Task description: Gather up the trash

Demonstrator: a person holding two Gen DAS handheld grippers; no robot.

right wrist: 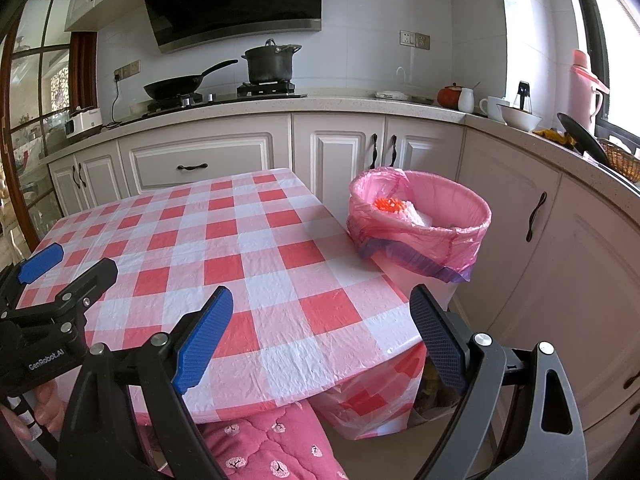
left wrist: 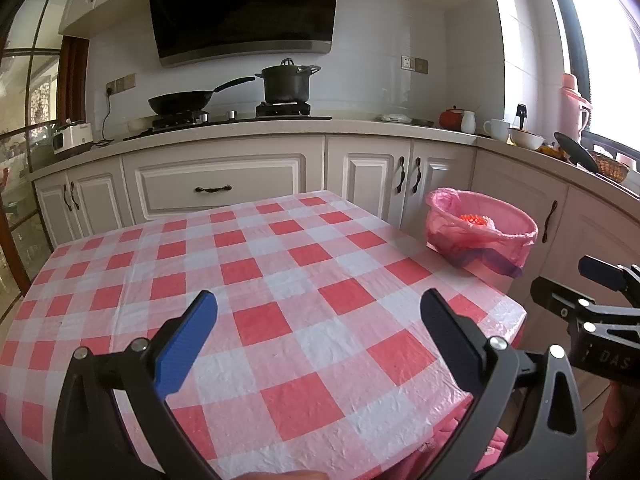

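A trash bin lined with a pink bag stands just past the table's right edge; it also shows in the right wrist view. Orange and white trash lies inside it, also seen in the left wrist view. My left gripper is open and empty above the red-and-white checked table. My right gripper is open and empty over the table's right front corner. Each gripper shows in the other's view, the right and the left.
White kitchen cabinets and a countertop run behind and to the right. A wok and a black pot sit on the stove. Cups, bowls and a pink thermos crowd the right counter. A pink quilted cloth lies below the table.
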